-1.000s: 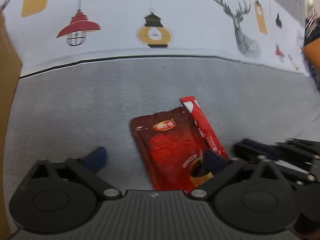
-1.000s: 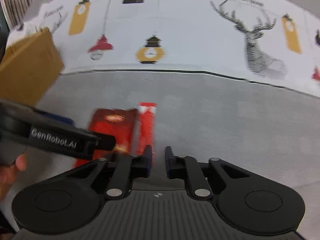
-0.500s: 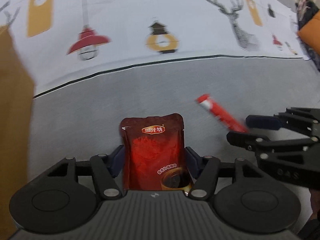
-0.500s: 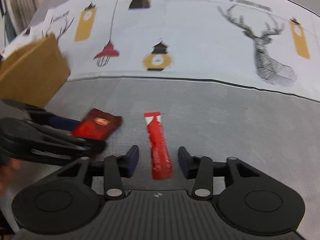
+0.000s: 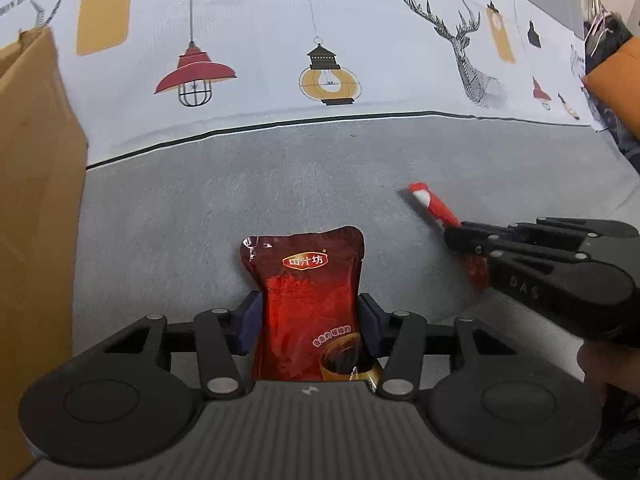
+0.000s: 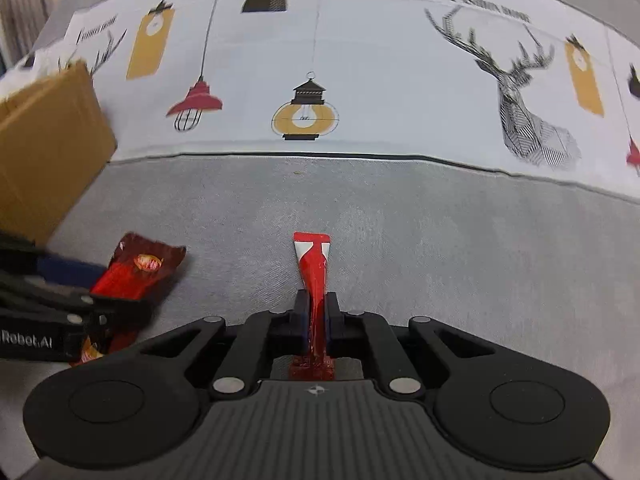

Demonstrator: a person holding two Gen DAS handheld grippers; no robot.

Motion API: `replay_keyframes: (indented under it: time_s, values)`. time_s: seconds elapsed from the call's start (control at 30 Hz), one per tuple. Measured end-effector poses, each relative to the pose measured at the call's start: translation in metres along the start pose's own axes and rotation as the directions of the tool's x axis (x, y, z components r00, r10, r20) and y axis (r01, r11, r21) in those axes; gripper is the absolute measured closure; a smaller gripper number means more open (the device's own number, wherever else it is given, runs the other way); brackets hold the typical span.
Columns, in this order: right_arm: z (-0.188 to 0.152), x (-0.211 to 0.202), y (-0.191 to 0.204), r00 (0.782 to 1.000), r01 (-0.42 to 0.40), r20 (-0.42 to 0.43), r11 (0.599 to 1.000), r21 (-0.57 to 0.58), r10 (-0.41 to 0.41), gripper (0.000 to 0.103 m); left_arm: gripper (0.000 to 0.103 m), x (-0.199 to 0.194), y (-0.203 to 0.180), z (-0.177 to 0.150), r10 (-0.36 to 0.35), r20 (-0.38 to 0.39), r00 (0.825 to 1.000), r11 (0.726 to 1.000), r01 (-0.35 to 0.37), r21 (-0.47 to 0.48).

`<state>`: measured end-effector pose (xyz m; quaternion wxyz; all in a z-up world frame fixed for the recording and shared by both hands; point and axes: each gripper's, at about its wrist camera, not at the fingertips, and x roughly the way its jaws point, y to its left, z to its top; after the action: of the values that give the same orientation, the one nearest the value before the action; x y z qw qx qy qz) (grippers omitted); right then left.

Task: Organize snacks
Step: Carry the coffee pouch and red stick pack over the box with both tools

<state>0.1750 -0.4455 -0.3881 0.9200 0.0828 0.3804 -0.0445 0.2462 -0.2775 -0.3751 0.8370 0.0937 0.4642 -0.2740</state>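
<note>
My left gripper (image 5: 308, 322) is shut on a dark red snack pouch (image 5: 306, 292) with a yellow label, held upright above the grey cloth. The pouch also shows in the right wrist view (image 6: 136, 272), at the left. My right gripper (image 6: 316, 316) is shut on a thin red and white stick packet (image 6: 314, 272), which points forward between the pads. In the left wrist view the stick packet (image 5: 434, 206) and the right gripper (image 5: 464, 236) sit at the right.
A brown cardboard box (image 5: 32, 220) stands at the left, also seen in the right wrist view (image 6: 44, 156). The tablecloth (image 6: 400, 208) is grey near me and white with lamp and deer prints farther back. An orange object (image 5: 618, 80) lies far right.
Both grippers closed: the left on the pouch, the right on the stick packet. The two snacks, side by side before, have been pulled apart and lifted.
</note>
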Motion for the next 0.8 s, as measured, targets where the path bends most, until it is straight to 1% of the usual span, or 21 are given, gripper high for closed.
replay_keyframes:
  time_s: [0.07,0.13,0.3,0.37,0.5,0.57,0.67,0.8]
  values:
    - [0.000,-0.014,0.001,1.000,-0.007,0.026,1.000,0.023,0.006,0.096,0.047,-0.010,0.003,-0.003,-0.008,0.003,1.000,1.000,0.008,-0.023]
    - [-0.001,-0.030,0.005,0.999,-0.011,0.052,0.999,0.031,0.009,0.096,0.047,-0.023,0.004,-0.005,-0.006,0.013,1.000,1.000,0.007,-0.026]
    - [-0.002,-0.071,0.018,0.992,-0.056,0.120,0.994,0.092,0.045,0.096,0.047,-0.066,0.008,-0.006,-0.018,0.071,0.997,0.999,0.020,-0.029]
    - [-0.004,-0.086,0.031,0.987,-0.086,0.145,0.989,0.117,0.069,0.096,0.047,-0.087,0.012,-0.007,-0.022,0.102,0.995,0.999,0.026,-0.035]
    - [0.001,-0.116,0.073,0.973,-0.130,0.205,0.987,0.094,0.109,0.096,0.047,-0.135,0.027,-0.009,-0.024,0.179,0.984,0.998,0.034,-0.051]
    - [0.006,-0.132,0.096,0.958,-0.174,0.243,0.981,0.086,0.149,0.096,0.047,-0.163,0.039,-0.011,-0.021,0.225,0.974,0.998,0.035,-0.056]
    - [0.015,-0.156,0.133,0.937,-0.226,0.287,0.972,0.068,0.198,0.096,0.047,-0.208,0.060,-0.013,0.003,0.302,0.953,0.997,0.019,-0.069]
    - [0.037,-0.188,0.184,0.910,-0.264,0.335,0.964,0.013,0.244,0.096,0.047,-0.269,0.094,-0.017,0.044,0.404,0.914,0.995,-0.002,-0.104]
